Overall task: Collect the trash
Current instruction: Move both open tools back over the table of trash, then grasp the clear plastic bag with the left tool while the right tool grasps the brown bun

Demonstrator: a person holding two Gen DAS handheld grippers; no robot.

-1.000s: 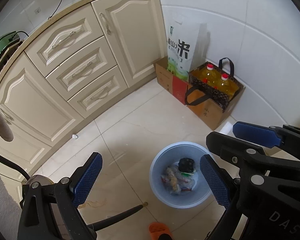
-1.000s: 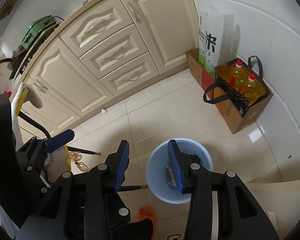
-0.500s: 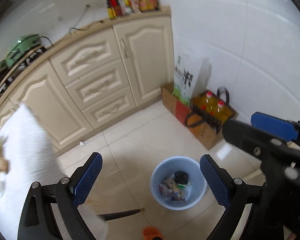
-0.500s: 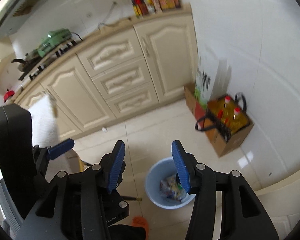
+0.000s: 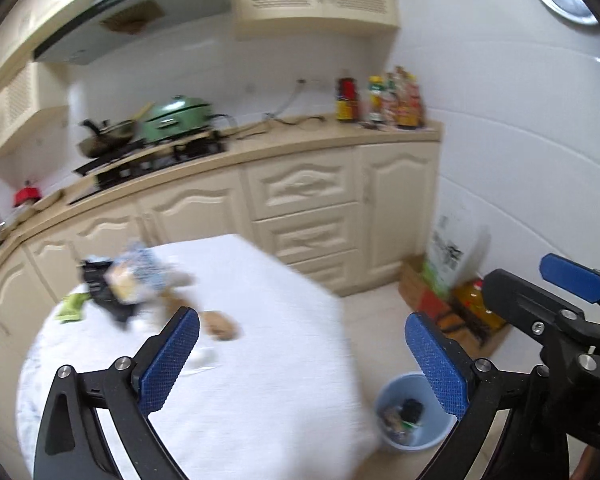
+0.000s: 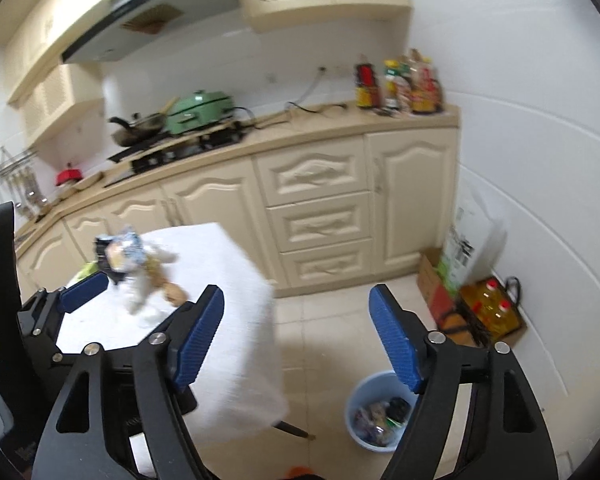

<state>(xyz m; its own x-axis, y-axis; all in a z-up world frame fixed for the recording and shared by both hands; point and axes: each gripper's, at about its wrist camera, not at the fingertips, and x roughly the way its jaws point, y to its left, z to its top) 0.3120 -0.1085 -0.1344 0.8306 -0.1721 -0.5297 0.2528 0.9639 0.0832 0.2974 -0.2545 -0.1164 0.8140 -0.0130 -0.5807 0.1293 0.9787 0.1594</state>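
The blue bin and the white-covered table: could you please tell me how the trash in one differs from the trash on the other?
The blue bin sits low on the floor, its trash contained inside; the table stands higher, its trash loose in a pile at the far end. Both hold mixed wrappers.

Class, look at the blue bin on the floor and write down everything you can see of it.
The blue bin is a small round pail, plastic by the look of it, light blue, with no lid. It stands upright on the pale tiled floor, beside the corner of the white-clothed table, apart from the cupboards. It already holds rubbish: crumpled wrappers and a dark lump, too blurred to name. In the left wrist view a gripper finger hides part of its rim. Neither gripper touches it.
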